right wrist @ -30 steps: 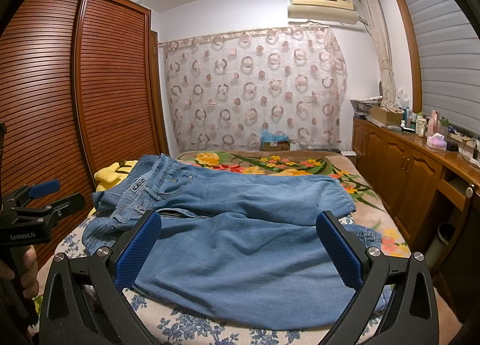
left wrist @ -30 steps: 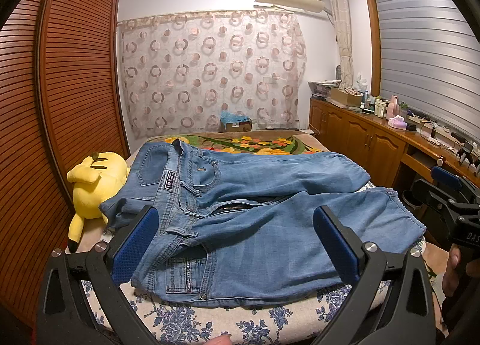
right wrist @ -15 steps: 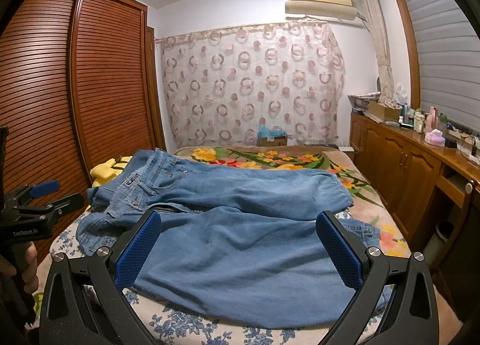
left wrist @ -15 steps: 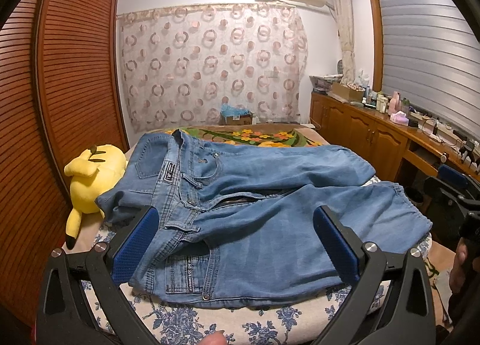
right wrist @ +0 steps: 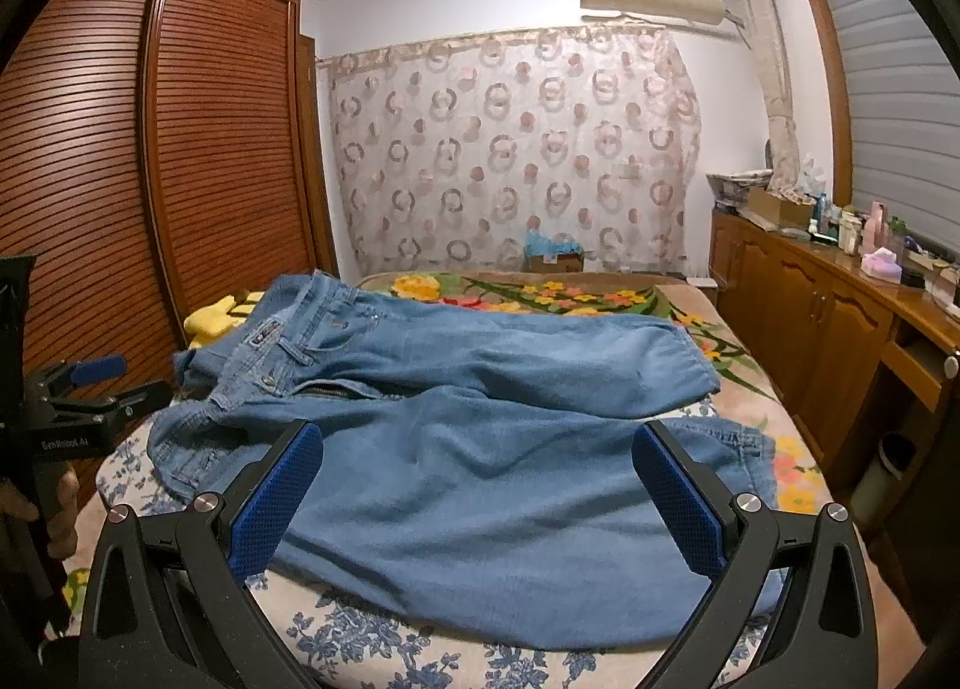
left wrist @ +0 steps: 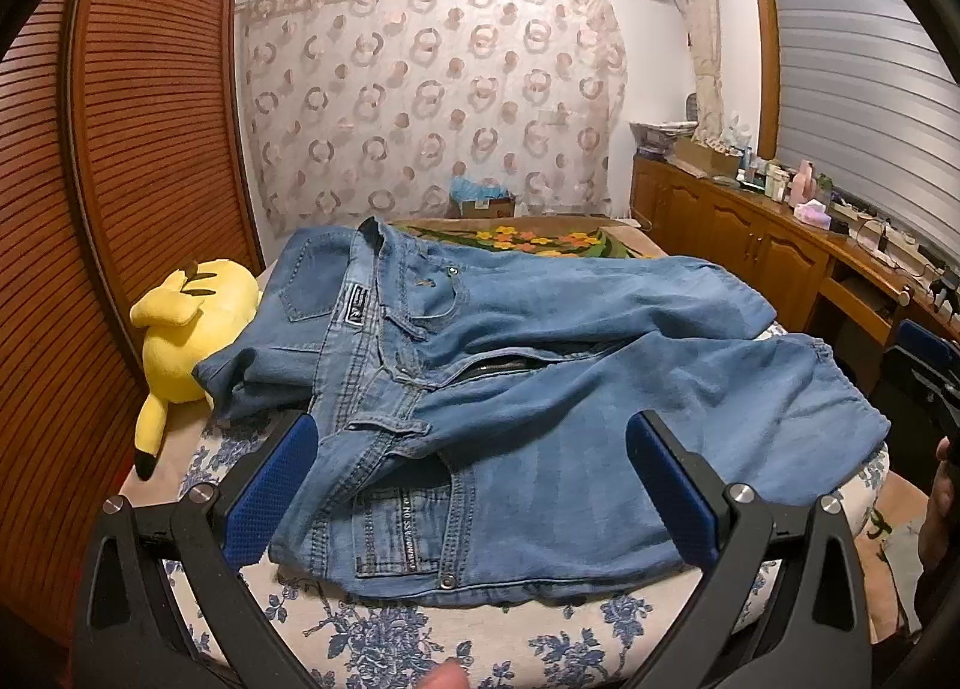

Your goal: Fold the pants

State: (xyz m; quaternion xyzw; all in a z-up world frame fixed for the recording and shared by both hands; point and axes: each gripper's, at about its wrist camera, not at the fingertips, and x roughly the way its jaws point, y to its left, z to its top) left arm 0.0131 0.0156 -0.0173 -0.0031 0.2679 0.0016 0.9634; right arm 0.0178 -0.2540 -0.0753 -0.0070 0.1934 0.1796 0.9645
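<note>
— On the bed [left wrist: 420, 638], what do you see?

— From my remote seat I see the jeans [left wrist: 540, 389] lying flat across the floral sheet, waistband toward the left side by the wardrobe [left wrist: 150, 149], legs running off to the right. The fly is open, and one leg lies on top of the other at a slight angle. The hems reach the right edge of the mattress.

— And the left gripper [left wrist: 471, 485]?

— Spread wide, holding nothing. Its blue pads [left wrist: 270, 494] frame the near pocket and waistband area of the jeans, hovering at the bed's near edge — I cannot tell whether they touch the fabric.

— The right gripper [right wrist: 477, 494]?

— Same story: jaws wide apart, empty. In the right wrist view it sits over the near leg of the jeans [right wrist: 480, 449], with the other gripper [right wrist: 90, 389] visible at the far left, held in a hand [right wrist: 36, 503].

— Anything else close by?

— A yellow plush toy [left wrist: 186, 323] lies beside the waistband, between the jeans and the wardrobe. A flowered blanket [right wrist: 540, 293] covers the far part of the bed, and a wooden cabinet [right wrist: 810, 317] cluttered with bottles runs along the right wall.
</note>
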